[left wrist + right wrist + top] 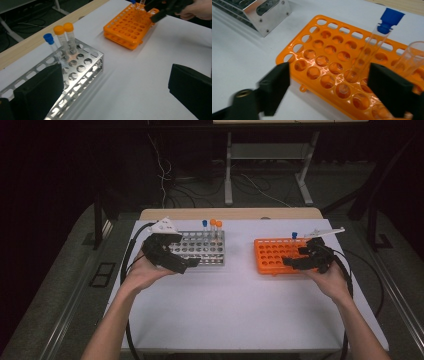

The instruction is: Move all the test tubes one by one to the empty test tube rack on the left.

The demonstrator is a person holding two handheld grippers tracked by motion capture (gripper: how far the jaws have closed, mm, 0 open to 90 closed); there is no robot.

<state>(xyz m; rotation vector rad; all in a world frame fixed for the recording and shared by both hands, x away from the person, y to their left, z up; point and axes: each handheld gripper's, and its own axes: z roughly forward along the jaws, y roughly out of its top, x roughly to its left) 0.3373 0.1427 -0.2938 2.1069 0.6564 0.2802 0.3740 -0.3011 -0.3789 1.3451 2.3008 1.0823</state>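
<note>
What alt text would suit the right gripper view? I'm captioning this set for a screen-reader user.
An orange tube rack on a white table holds a clear blue-capped tube, seen between the right gripper's two open black fingers. A metal rack's corner sits at upper left.
</note>
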